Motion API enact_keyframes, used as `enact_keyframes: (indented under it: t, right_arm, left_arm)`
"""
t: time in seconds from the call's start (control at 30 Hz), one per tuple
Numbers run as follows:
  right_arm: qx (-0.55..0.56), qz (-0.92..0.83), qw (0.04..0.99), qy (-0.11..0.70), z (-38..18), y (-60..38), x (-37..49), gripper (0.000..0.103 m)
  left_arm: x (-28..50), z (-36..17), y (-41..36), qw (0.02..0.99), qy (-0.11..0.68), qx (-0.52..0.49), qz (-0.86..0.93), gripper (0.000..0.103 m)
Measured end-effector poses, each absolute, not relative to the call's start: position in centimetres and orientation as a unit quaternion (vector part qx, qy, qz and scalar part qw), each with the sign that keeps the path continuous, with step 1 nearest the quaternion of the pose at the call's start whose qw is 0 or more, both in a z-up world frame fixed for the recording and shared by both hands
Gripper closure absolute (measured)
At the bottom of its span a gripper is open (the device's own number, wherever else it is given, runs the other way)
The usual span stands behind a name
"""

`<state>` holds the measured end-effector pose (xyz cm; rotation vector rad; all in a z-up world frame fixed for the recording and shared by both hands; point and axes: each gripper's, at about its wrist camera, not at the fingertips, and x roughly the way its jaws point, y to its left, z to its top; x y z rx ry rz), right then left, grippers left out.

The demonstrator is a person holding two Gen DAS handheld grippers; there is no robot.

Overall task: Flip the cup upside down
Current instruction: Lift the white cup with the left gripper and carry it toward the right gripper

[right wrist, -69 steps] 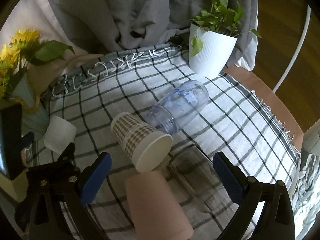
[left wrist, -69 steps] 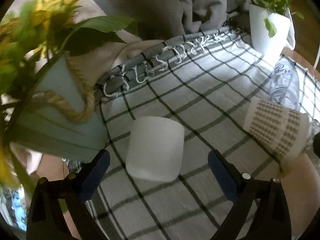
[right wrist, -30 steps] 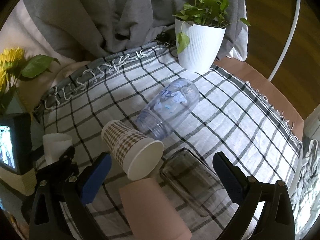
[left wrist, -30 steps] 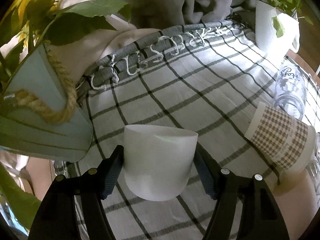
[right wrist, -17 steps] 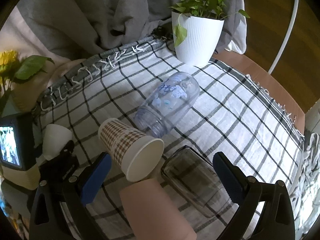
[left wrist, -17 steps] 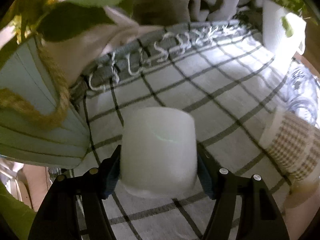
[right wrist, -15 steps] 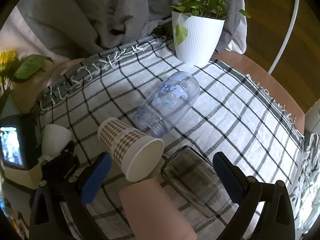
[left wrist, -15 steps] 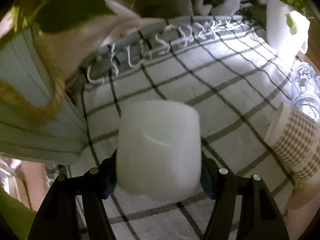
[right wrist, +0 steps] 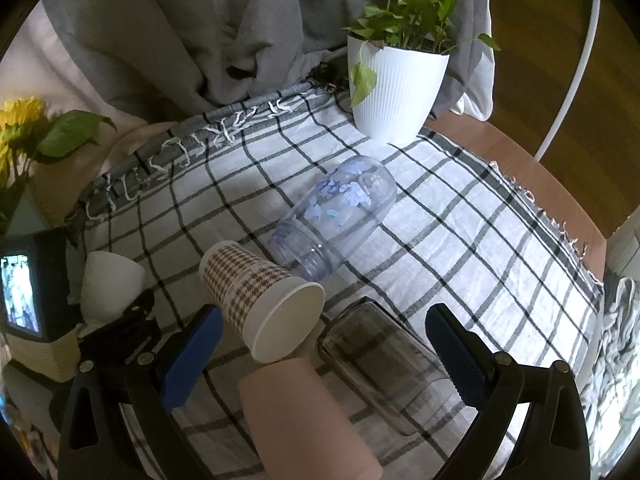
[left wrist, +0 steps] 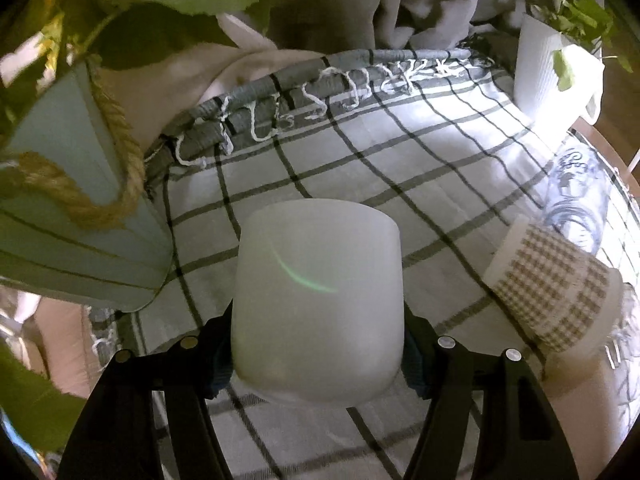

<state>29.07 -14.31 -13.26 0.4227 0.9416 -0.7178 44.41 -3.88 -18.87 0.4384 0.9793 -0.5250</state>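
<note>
My left gripper (left wrist: 316, 354) is shut on a white frosted cup (left wrist: 318, 300), its closed base pointing up and away from the camera, held just above the checked cloth (left wrist: 400, 152). The same cup (right wrist: 110, 288) shows at the far left of the right wrist view, in the left gripper. My right gripper (right wrist: 320, 344) is open and empty, above a pink cup (right wrist: 304, 424) lying on its side. A houndstooth paper cup (right wrist: 260, 296) also lies on its side.
A clear blue-printed tumbler (right wrist: 336, 216) and a smoky glass (right wrist: 384, 364) lie on the cloth. A white plant pot (right wrist: 396, 88) stands at the back right. A pale vase with rope and sunflowers (left wrist: 60, 208) stands close on the left. Grey fabric is heaped behind.
My left gripper closed on the white cup and lifted and tilted it; it now fills more of the view. The right gripper has stayed open and nearly still.
</note>
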Motion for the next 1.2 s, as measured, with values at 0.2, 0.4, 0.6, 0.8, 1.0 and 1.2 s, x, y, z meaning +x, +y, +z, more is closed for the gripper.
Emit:
enact_keyframes:
  t: [0.2, 0.4, 0.6, 0.8, 1.0, 1.2]
  right_arm:
    - [0.202, -0.32, 0.82, 0.43, -11.6, -15.2, 27.5, 0.001]
    - [0.218, -0.303, 0.824, 0.426, -9.8, -17.1, 24.5, 0.001]
    - [0.208, -0.279, 0.832, 0.432, -8.9, -19.0, 21.2, 0.001]
    - [0.178, -0.251, 0.841, 0.444, -8.7, -21.9, 18.2, 0.001]
    - [0.153, -0.227, 0.847, 0.455, -8.7, -26.3, 15.6, 0.001]
    - [0.138, -0.221, 0.843, 0.47, -9.4, -30.8, 13.1, 0.001]
  left_arm:
    - [41.6, -15.5, -3.3, 0.834, 0.452, 0.204, -0.243, 0.037]
    - [37.4, -12.4, -3.1, 0.841, 0.45, 0.185, -0.237, 0.037]
    - [32.4, -10.5, -4.2, 0.846, 0.453, 0.159, -0.231, 0.037]
    - [27.6, -10.0, -6.8, 0.848, 0.467, 0.124, -0.217, 0.037]
    - [23.4, -10.2, -10.5, 0.848, 0.48, 0.091, -0.207, 0.037]
    - [19.9, -11.0, -14.8, 0.845, 0.487, 0.073, -0.209, 0.037]
